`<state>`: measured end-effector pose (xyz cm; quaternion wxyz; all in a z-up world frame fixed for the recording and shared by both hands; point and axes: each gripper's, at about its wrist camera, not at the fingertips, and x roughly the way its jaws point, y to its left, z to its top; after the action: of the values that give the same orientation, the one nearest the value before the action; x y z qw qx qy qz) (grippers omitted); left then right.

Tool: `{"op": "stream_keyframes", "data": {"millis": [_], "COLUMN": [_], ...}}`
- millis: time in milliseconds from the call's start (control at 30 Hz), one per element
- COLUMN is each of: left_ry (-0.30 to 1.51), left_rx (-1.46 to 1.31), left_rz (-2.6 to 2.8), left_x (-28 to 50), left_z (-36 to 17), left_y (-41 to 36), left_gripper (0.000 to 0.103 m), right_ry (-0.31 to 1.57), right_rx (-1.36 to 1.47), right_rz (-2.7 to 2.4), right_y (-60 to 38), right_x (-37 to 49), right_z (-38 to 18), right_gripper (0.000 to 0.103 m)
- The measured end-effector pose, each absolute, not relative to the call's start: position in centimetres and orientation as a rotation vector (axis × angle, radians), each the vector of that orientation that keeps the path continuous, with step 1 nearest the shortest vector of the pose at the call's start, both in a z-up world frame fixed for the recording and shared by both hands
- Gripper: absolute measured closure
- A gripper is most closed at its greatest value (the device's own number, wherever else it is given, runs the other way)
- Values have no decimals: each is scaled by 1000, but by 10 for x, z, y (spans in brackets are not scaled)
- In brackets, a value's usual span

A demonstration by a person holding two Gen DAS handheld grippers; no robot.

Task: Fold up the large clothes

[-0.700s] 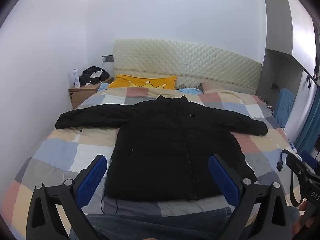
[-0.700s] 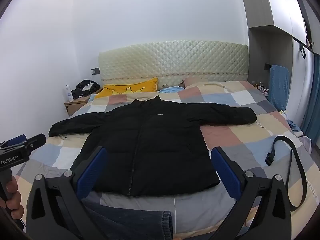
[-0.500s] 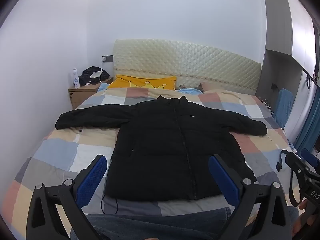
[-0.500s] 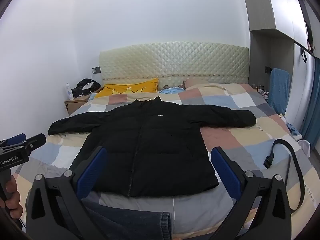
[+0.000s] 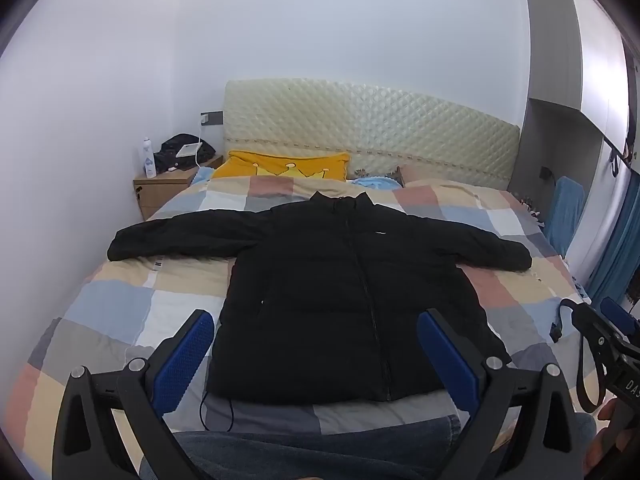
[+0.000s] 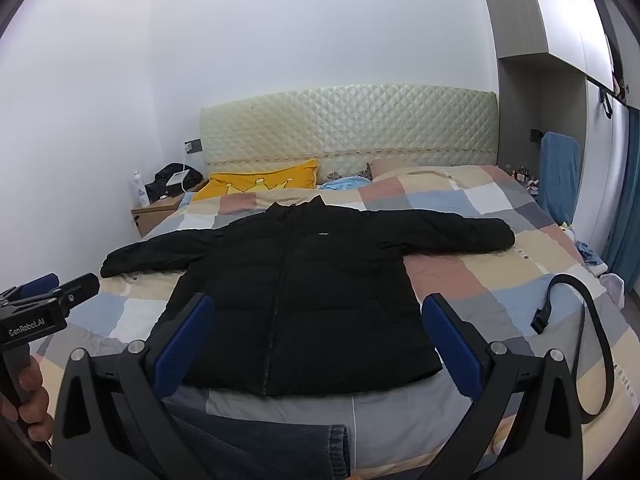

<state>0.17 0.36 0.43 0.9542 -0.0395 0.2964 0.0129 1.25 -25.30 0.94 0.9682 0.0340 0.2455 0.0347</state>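
Bed (image 5: pixel 120 312) with checked quilt filled the ground ahead of both grippers. Black padded jacket (image 5: pixel 344 300) lay flat on it, front up, zipped, collar away from us, both sleeves spread wide; hem was the part nearest the grippers.

Left gripper (image 5: pixel 316 344) hung short of the hem, jaws spread wide, nothing between them. Right gripper (image 6: pixel 316 332) stood likewise, wide open and empty, beside the left one. Neither touched cloth.

No fold was yet made, by the lie of the jacket. We judged the first step to be a sleeve fold: each gripper should reach out to the cuff on its own side, left sleeve (image 5: pixel 180 236) and right sleeve (image 6: pixel 452 232), pinch the full padded thickness, lift clear and lay it across the chest.

Padding looked bulky and springy; a shallow pinch may slip.

Black strap (image 6: pixel 592 344) lay right of the right gripper, apart from the jacket; we should keep clear of it.
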Motion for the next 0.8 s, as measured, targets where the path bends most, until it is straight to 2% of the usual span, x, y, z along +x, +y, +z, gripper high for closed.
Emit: {"op": "stream_keyframes", "data": {"millis": [800], "left_ry": [600], "left_rx": [-83], "left_rz": [15], "left_x": [7], "left_z": [-1], "left_y": [4], "left_gripper": [0], "right_ry": [503], "right_rx": [77], "right_rz": [67], "right_y": [-259], "right_x": [18], "right_z": [9], "right_gripper": [0]}}
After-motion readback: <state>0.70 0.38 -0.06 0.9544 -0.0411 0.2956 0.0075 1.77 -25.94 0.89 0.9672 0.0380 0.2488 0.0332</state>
